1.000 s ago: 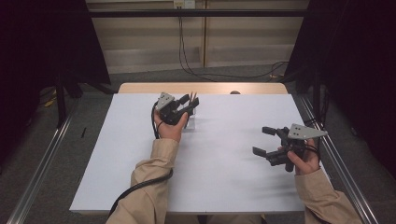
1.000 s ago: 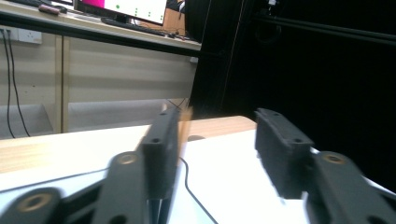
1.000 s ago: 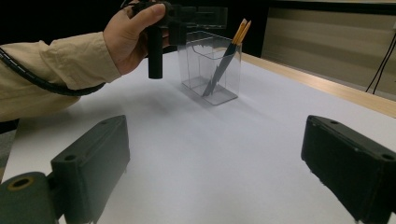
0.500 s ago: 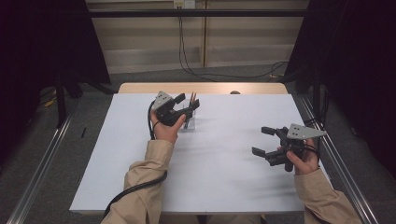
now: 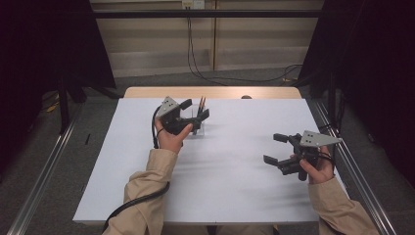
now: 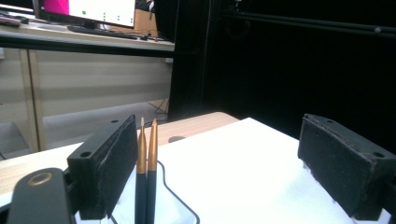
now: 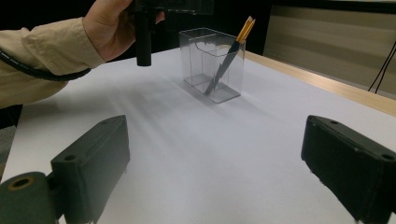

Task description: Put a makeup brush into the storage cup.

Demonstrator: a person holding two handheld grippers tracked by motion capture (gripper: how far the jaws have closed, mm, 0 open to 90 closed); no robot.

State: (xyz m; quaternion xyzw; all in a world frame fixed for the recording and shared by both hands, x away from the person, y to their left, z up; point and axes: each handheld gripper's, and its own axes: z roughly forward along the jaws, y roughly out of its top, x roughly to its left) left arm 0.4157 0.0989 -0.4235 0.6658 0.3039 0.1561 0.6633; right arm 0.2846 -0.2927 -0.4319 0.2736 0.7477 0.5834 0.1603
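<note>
A person sits at a table covered by a white sheet [image 5: 220, 186], holding a two-jaw gripper in each hand.

In the high view, the left gripper [image 5: 193, 112] sits toward 11 o'clock from the middle of the sheet, gripped by the left hand [image 5: 169, 139], with a tan sleeve [image 5: 147, 191] and a black cable [image 5: 139, 200] trailing back toward 6 o'clock. Its jaws stand wide apart and have just been opening. Two pens [image 5: 201, 105] with black barrels and gold upper ends stand between the jaws, leaning together in a clear plastic holder [image 5: 195, 125] that rests on the sheet. In the left gripper view the pens [image 6: 145, 172] rise just beside the left-hand pad, at about 7 o'clock in that picture, and sit well apart from the right-hand pad; whether they touch the near pad cannot be told, and neither pad presses on them.

In the right gripper view the holder [image 7: 212, 65] appears at 12 o'clock, a square transparent box standing upright, with the pens [image 7: 229, 58] slanted inside it, their gold ends sticking out above the rim toward 1 o'clock. The left hand [image 7: 107, 28] hovers just beside it at 11 o'clock.

The right gripper [image 5: 276, 149] rests toward 3 o'clock on the sheet, well apart from the holder, held in the right hand [image 5: 318, 169]. Its jaws are spread wide with nothing between them.
</note>
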